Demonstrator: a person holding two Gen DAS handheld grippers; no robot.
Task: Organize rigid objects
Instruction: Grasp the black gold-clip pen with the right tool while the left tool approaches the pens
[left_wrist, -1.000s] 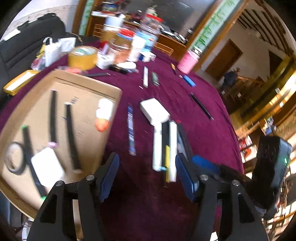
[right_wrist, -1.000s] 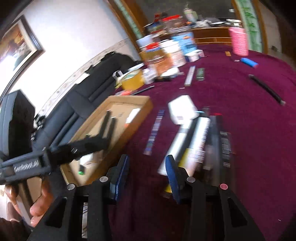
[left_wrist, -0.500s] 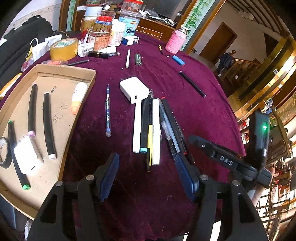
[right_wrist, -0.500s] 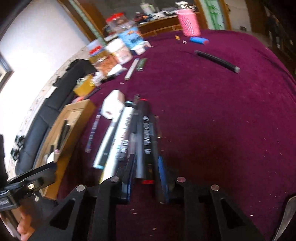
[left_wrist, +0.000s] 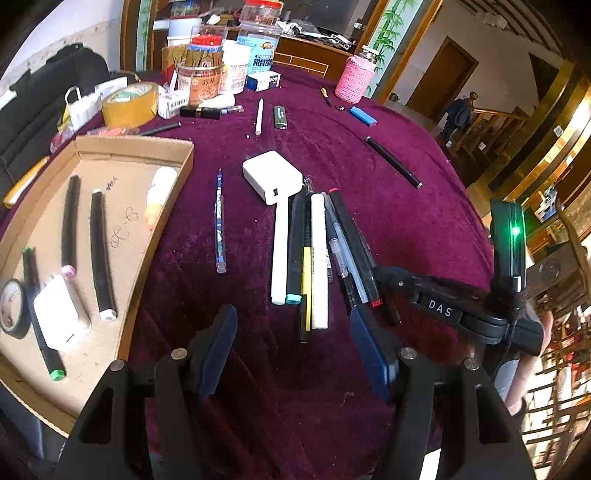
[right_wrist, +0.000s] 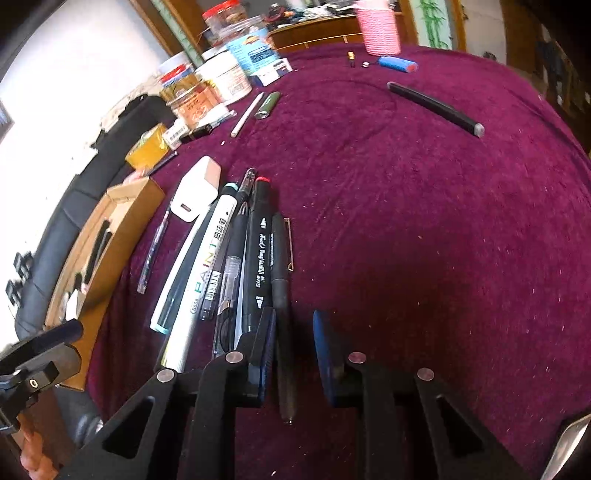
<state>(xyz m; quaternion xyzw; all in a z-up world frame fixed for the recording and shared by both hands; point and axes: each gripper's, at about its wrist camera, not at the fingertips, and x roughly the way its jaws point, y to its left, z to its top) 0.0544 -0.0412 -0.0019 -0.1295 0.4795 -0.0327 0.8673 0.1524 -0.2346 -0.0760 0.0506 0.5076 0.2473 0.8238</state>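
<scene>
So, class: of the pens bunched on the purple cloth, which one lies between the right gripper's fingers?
The plain black pen at the bunch's right edge. It alone runs between the open right gripper; the lettered black art marker lies just outside.

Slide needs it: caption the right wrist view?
Right tongs open astride a black pen at the edge of the marker row on the maroon tablecloth.

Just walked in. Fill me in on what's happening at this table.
A person with a gripper in each hand is sorting pens and markers on a maroon tablecloth. The right gripper is open, straddling a black pen at the edge of the pen cluster, not yet closed on it. The left gripper hovers open and empty. The cardboard tray already holds several markers and a white charger.
</scene>
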